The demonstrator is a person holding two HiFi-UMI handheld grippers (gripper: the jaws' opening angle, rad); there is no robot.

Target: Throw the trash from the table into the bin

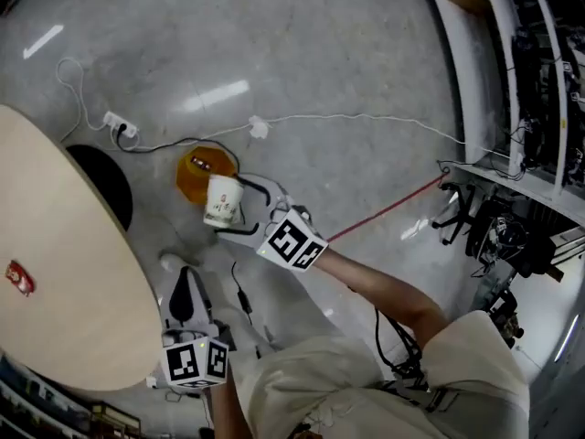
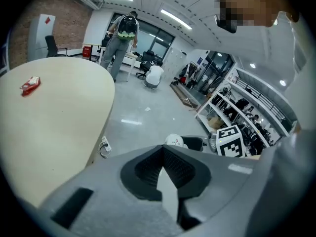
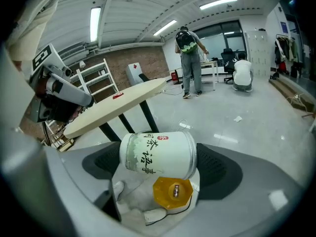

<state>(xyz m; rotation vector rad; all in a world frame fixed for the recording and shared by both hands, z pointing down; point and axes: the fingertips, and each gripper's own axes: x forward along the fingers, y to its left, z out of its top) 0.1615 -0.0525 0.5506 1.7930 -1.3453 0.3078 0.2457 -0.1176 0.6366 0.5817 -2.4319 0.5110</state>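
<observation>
A white paper cup (image 1: 223,199) with green print lies sideways between the jaws of my right gripper (image 1: 239,212), which is shut on it. In the right gripper view the cup (image 3: 158,153) hangs right above the orange bin (image 3: 173,192), which stands on the floor with a small object inside. From the head view the bin (image 1: 195,176) sits just beyond the cup, near the table's edge. A red wrapper (image 1: 20,277) lies on the round beige table (image 1: 64,273). My left gripper (image 1: 186,293) stays low beside the table, shut and holding nothing.
A power strip (image 1: 119,126) and a white cable (image 1: 347,119) lie on the floor behind the bin, and a red cable (image 1: 388,207) runs right. Shelving racks (image 1: 521,108) line the right side. People (image 3: 189,60) stand far off.
</observation>
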